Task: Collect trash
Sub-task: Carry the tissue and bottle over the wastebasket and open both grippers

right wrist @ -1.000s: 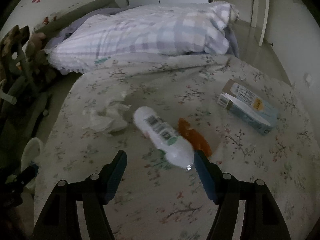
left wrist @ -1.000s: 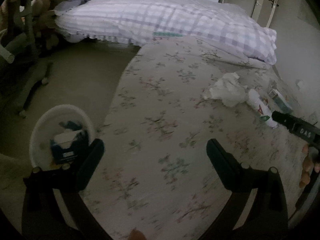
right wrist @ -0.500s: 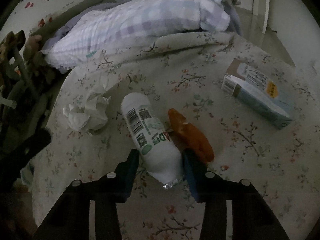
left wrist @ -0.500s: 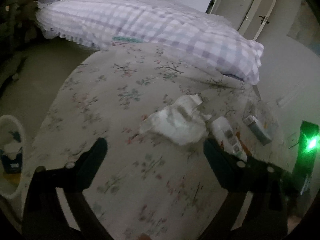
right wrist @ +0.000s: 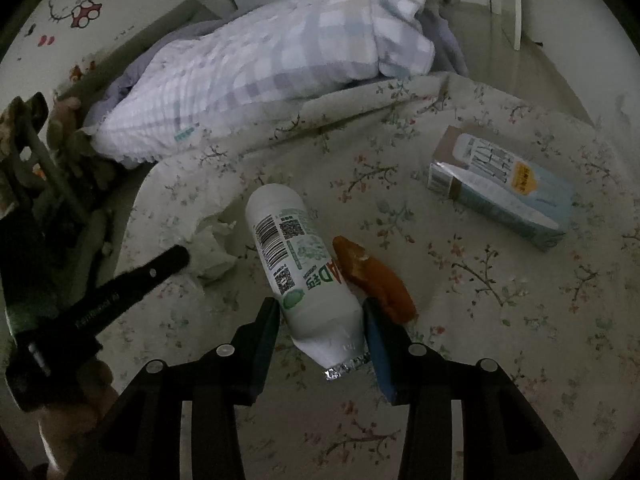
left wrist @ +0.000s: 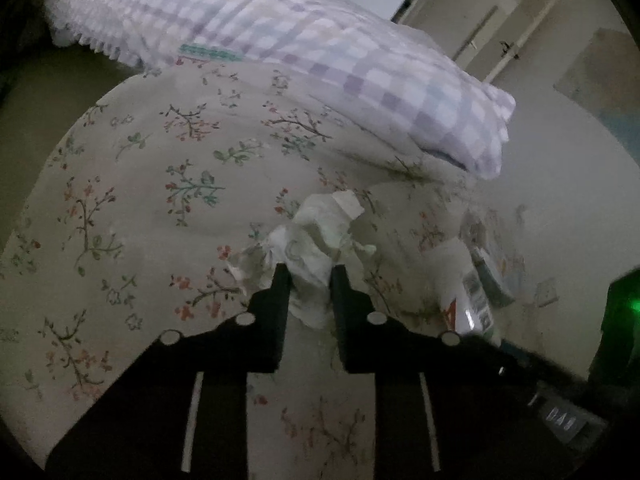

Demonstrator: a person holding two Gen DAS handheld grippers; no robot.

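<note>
A crumpled white tissue [left wrist: 320, 236] lies on the floral bedsheet [left wrist: 160, 200]. My left gripper [left wrist: 310, 276] is closing on it, its jaws pinching the near edge. In the right wrist view a white plastic bottle [right wrist: 292, 248] with a barcode label lies on its side, and my right gripper [right wrist: 320, 312] is shut around its neck end. An orange wrapper [right wrist: 376, 276] lies just right of the bottle, touching it. A pale blue carton [right wrist: 500, 188] lies further right. The tissue [right wrist: 212, 252] also shows left of the bottle, with a left finger [right wrist: 140, 280] reaching to it.
A checked purple pillow [left wrist: 320, 52] lies across the head of the bed. A door [left wrist: 480, 20] stands beyond. Dark clutter [right wrist: 36, 168] crowds the floor left of the bed. A person's hand [right wrist: 80, 380] holds the left gripper.
My left gripper swung from the bin side across the bed to the tissue and closed on it. My right gripper closed around the bottle's neck end.
</note>
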